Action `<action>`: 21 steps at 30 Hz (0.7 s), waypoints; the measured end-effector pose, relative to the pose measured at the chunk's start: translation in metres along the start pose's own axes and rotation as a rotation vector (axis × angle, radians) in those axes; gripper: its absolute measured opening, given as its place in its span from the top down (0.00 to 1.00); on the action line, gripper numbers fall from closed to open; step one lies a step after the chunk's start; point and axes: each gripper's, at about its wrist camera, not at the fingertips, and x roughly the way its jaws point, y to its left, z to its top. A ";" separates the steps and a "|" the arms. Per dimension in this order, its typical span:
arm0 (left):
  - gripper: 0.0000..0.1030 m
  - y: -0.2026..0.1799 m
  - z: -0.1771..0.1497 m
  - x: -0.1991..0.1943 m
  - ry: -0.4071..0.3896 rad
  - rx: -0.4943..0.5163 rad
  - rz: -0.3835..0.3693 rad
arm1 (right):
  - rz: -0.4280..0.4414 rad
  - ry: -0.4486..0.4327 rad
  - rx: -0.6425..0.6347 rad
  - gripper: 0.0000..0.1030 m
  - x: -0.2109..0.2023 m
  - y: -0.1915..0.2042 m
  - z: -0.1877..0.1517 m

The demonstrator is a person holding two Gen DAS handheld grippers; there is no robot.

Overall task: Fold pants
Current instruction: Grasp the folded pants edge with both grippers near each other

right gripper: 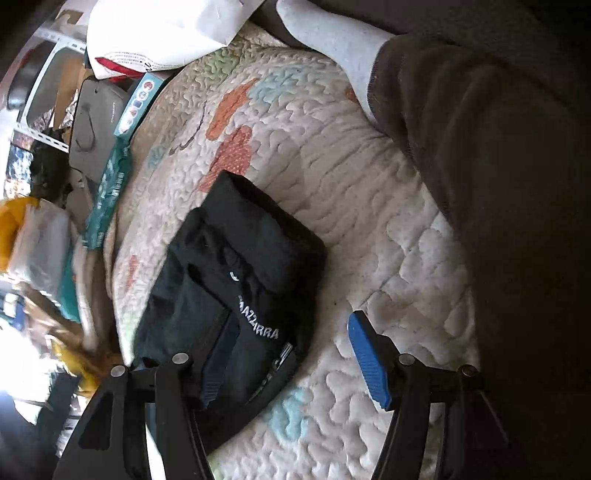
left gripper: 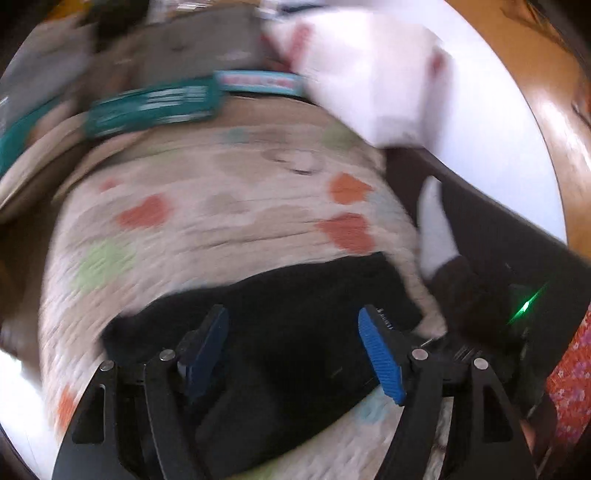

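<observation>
The black pants (right gripper: 236, 280) lie folded into a compact rectangle on a quilted white cover with coloured patches (right gripper: 332, 177); white lettering shows on the cloth. In the blurred left wrist view the pants (left gripper: 295, 295) lie just ahead of and under the fingers. My left gripper (left gripper: 295, 350) is open and empty above them. My right gripper (right gripper: 291, 358) is open and empty; its left blue finger (right gripper: 216, 365) hangs over the pants' near edge, its right finger (right gripper: 369, 358) over the quilt.
A person's leg in brown trousers (right gripper: 480, 166) with a white sock (right gripper: 332, 33) rests on the quilt at the right. Teal boxes (right gripper: 110, 192), a grey case (right gripper: 96, 122) and a white bag (right gripper: 159, 33) lie along the far left edge.
</observation>
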 end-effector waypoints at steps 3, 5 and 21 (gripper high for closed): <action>0.30 -0.027 0.026 0.049 0.066 0.041 -0.052 | 0.005 -0.026 0.019 0.35 0.011 -0.002 0.001; 0.30 -0.040 0.038 0.087 0.125 0.024 -0.084 | 0.032 -0.064 0.062 0.33 0.012 -0.013 0.000; 0.45 -0.100 0.033 0.196 0.334 0.359 0.051 | 0.072 -0.069 -0.032 0.60 0.026 0.005 0.015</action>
